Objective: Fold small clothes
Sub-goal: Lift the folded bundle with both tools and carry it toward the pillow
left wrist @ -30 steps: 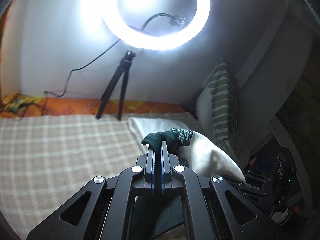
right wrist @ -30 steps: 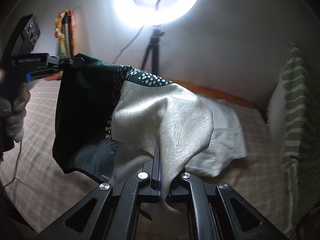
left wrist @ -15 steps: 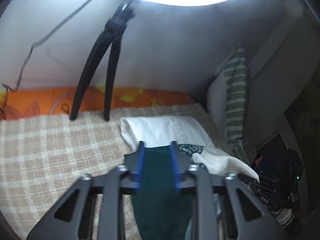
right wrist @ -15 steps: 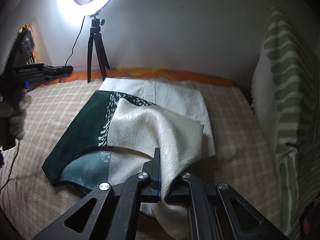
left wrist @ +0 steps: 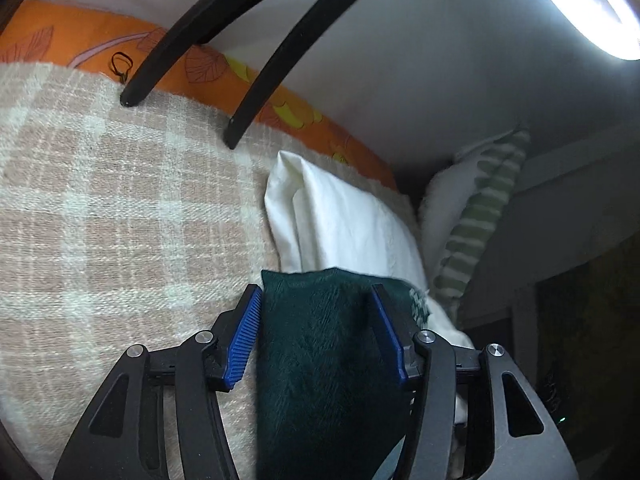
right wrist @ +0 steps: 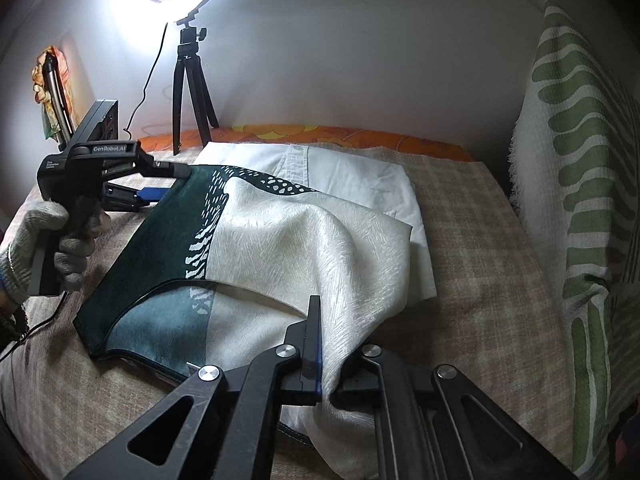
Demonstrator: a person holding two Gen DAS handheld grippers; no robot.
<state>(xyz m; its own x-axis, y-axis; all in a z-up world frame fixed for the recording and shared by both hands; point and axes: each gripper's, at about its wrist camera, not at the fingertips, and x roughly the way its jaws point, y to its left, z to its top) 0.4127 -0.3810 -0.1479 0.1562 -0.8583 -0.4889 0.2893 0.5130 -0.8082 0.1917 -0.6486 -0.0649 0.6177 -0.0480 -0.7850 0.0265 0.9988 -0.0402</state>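
A small dark green and cream garment [right wrist: 256,240] lies spread on the checked bed cover, partly over a folded white garment [right wrist: 352,176]. My right gripper [right wrist: 324,340] is shut on the cream edge at the near side. My left gripper [left wrist: 316,320] is open, its blue pads on either side of the dark green corner [left wrist: 328,360], which lies between them. In the right wrist view the left gripper [right wrist: 168,182] sits at the garment's far left corner, held by a gloved hand [right wrist: 48,240].
A ring light on a black tripod [right wrist: 192,84] stands at the back of the bed by the wall. A green-striped white cloth [right wrist: 580,200] hangs at the right. The folded white garment [left wrist: 340,224] lies ahead of the left gripper. Orange sheet [left wrist: 168,60] borders the wall.
The garment was held up in the air and now lies on the bed. My left gripper has opened and let go of the green corner. The right gripper stays shut.
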